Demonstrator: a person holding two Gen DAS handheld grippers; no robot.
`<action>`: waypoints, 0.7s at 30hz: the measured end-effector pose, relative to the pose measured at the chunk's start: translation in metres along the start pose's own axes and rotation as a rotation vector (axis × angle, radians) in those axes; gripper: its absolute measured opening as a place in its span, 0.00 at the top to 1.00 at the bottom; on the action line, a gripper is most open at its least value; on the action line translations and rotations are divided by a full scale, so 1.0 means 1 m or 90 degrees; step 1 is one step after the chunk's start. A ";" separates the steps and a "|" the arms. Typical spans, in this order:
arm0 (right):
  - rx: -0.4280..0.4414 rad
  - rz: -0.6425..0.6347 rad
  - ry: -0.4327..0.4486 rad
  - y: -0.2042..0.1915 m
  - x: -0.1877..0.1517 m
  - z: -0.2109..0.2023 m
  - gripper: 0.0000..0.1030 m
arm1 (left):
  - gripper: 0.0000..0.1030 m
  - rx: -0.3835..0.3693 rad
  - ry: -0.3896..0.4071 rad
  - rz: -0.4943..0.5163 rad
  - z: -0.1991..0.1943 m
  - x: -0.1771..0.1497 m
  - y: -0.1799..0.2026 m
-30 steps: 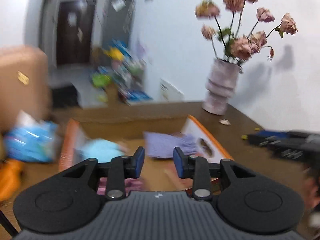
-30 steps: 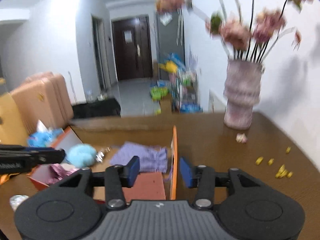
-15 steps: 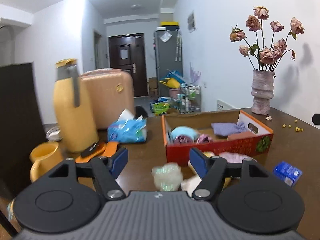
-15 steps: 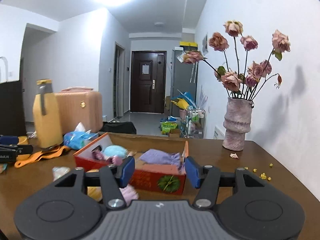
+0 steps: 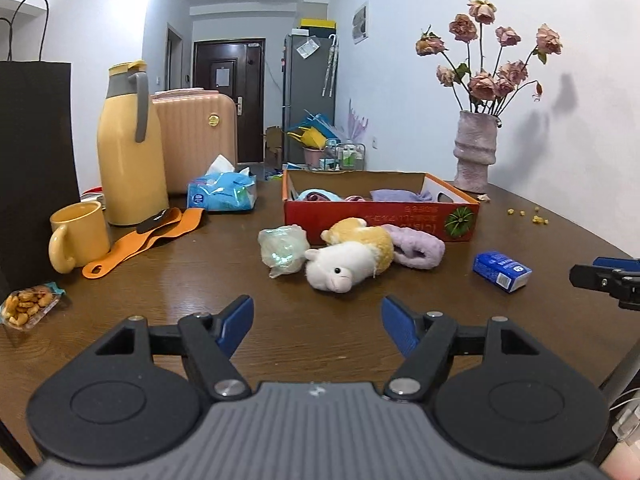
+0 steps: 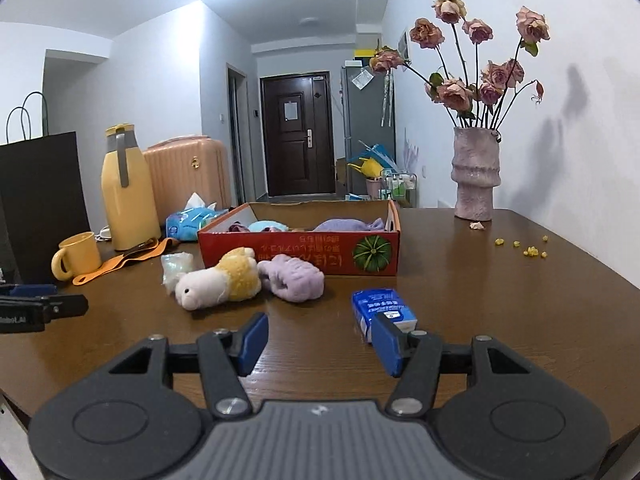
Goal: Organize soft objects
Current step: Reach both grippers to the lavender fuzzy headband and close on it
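Note:
A white and yellow plush toy (image 5: 352, 254) (image 6: 220, 280) lies on the brown table in front of a red cardboard box (image 5: 380, 216) (image 6: 300, 254). A lilac soft scrunchie (image 5: 416, 250) (image 6: 292, 278) lies to its right, a crumpled clear bag (image 5: 282, 248) (image 6: 176, 266) to its left. The box holds a light blue item, a pink item and a purple cloth (image 5: 400, 195). My left gripper (image 5: 316, 326) is open and empty, short of the toy. My right gripper (image 6: 318, 342) is open and empty, beside a blue packet (image 6: 382, 312).
A yellow mug (image 5: 78, 236), yellow jug (image 5: 130, 148), tissue pack (image 5: 222, 192), orange strap (image 5: 148, 238) and snack bag (image 5: 28, 306) stand on the left. A black paper bag (image 5: 32, 168) is at far left. A vase of roses (image 5: 476, 156) stands at back right.
Both grippers have pulled back from above the box to low over the table's near side, and both have opened wider. The toys in front of the box have come into view.

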State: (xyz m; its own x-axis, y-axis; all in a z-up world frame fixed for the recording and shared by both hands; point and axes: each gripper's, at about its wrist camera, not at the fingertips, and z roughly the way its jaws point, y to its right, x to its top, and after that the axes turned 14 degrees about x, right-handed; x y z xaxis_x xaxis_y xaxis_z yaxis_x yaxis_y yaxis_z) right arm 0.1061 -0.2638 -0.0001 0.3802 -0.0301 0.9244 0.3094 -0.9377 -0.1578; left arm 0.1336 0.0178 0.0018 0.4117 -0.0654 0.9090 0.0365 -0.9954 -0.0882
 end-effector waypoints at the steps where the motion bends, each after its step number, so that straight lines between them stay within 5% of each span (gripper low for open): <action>1: -0.002 -0.002 0.000 -0.001 0.001 0.000 0.45 | 0.29 -0.001 0.002 0.000 0.000 0.000 0.001; 11: 0.009 0.018 -0.030 0.004 0.006 0.033 0.45 | 0.29 -0.035 -0.023 0.006 0.038 0.012 0.019; 21: 0.025 0.056 -0.088 0.030 0.036 0.151 0.46 | 0.37 -0.063 -0.050 0.027 0.119 0.046 0.063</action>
State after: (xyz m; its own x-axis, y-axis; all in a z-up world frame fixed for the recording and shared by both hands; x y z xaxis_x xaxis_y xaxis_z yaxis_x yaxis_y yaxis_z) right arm 0.2609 -0.2411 -0.0239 0.5225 -0.0617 0.8504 0.3027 -0.9190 -0.2527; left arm 0.2633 -0.0397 -0.0103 0.4814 -0.1065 0.8700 -0.0706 -0.9941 -0.0826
